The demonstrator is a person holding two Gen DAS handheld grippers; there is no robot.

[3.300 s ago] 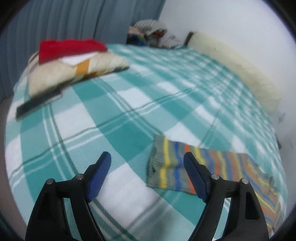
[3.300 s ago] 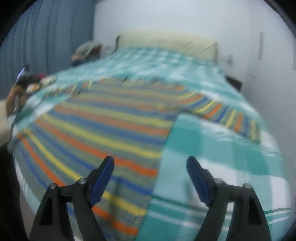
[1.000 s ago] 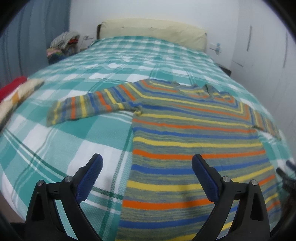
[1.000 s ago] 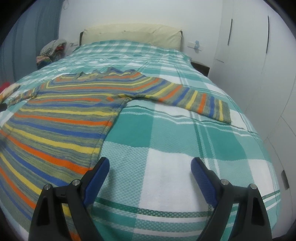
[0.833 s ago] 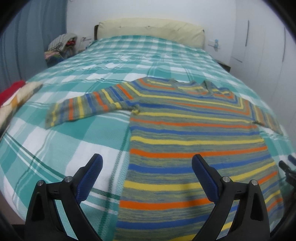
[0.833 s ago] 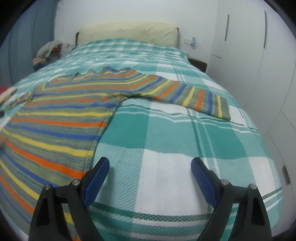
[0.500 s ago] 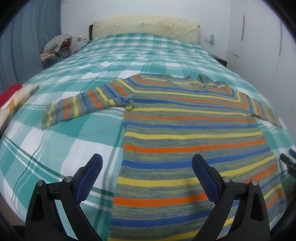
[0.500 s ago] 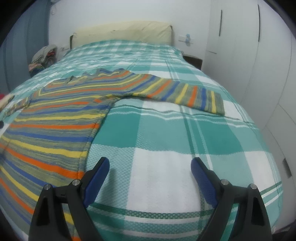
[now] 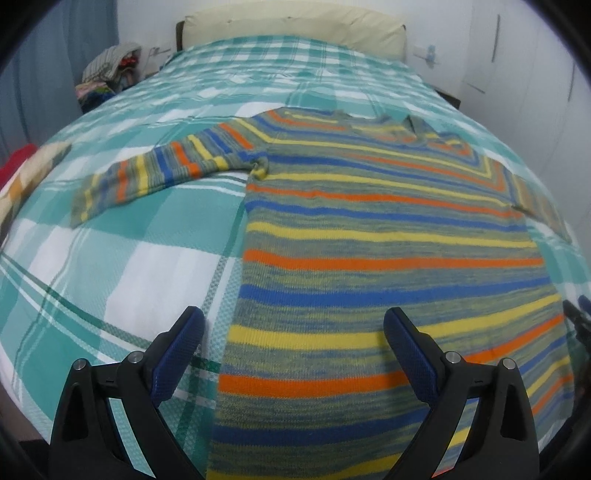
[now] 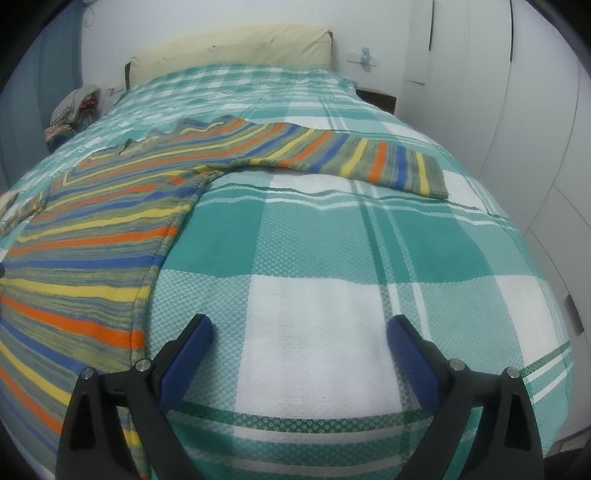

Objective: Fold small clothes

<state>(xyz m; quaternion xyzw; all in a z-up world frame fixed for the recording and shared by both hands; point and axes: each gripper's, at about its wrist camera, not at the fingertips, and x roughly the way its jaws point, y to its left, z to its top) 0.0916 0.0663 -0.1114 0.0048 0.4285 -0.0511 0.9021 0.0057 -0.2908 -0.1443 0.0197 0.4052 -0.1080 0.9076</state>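
A striped sweater [image 9: 388,236] in orange, blue, yellow and grey-green lies flat on the bed with both sleeves spread out. Its left sleeve [image 9: 162,173] reaches left; its right sleeve [image 10: 362,158] reaches right. My left gripper [image 9: 293,343] is open and empty, above the sweater's lower left hem. My right gripper [image 10: 299,349] is open and empty, over bare bedspread just right of the sweater's side edge [image 10: 155,266].
The bed has a teal and white checked bedspread [image 10: 332,258] and a cream pillow [image 9: 291,22] at the head. Folded clothes [image 9: 26,170] lie at the far left. A clothes pile [image 9: 107,74] sits beside the bed. White wardrobe doors [image 10: 517,92] stand on the right.
Both grippers have swung round to face the head of the bed and drifted slightly; the whole spread sweater now shows. Both stay open and empty.
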